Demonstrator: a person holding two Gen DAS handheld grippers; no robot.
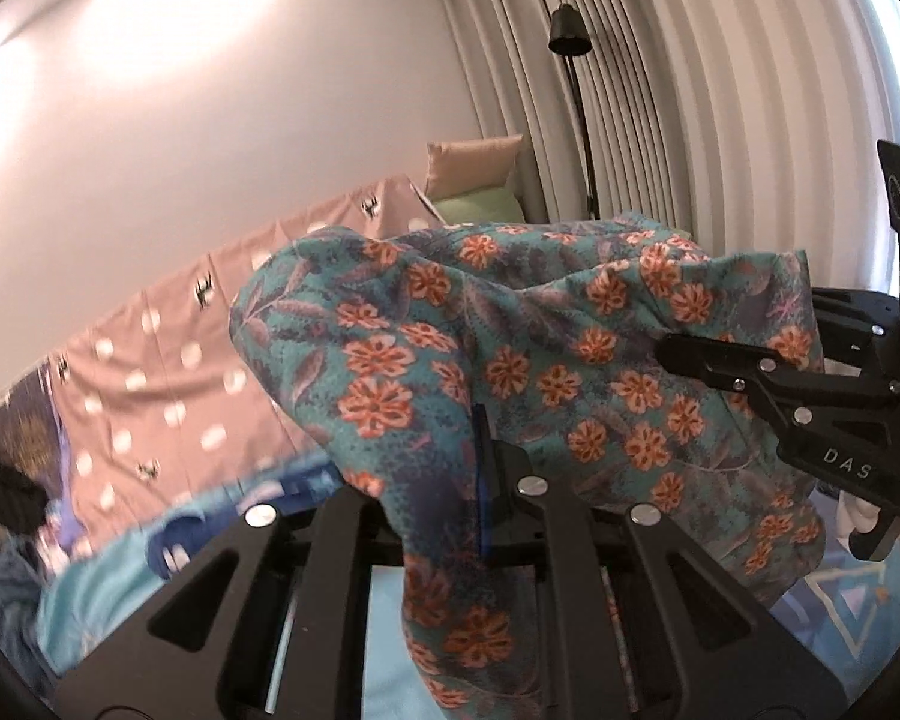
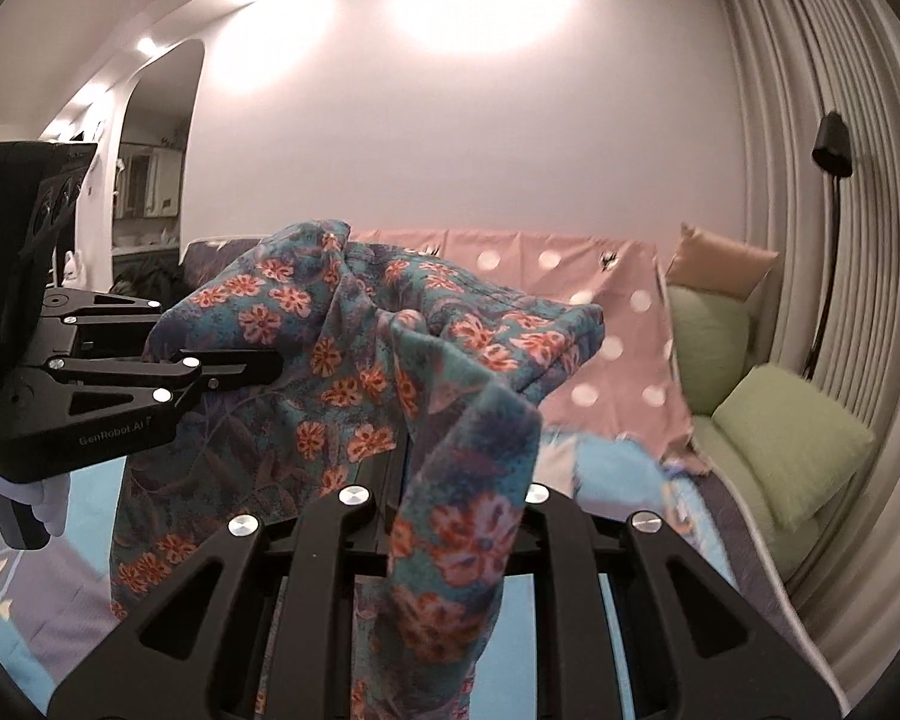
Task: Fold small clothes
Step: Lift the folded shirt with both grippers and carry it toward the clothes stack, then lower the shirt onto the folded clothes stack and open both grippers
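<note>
The floral garment (image 1: 510, 360), teal with orange flowers, hangs in the air between the two claws, above a bed spread with a blue patterned sheet (image 2: 606, 468) and in front of a pink dotted cover (image 2: 570, 276) draped along the wall. Green cushions (image 2: 792, 438) and a pleated curtain (image 1: 720, 90) lie at the far end, with a black floor lamp (image 1: 567, 30) beside the curtain.

The left claw (image 1: 480, 450) is clenched on one bunched edge of the cloth; the right claw (image 2: 405, 456) is likewise clamped on another fold, and each shows at the side of the other's view (fabric covers the fingertips in both wrist views).

The step in hand appears to be lifting and spreading the garment before laying it flat. To do it well, the two grips should probably draw apart until the upper edge runs taut and level, letting the loose folds drop straight, so the piece can be lowered onto the bed without creases.

Legible writing: "DAS" on the right claw's body as seen from the left; "GenRobot.AI" on the left claw's body as seen from the right.
</note>
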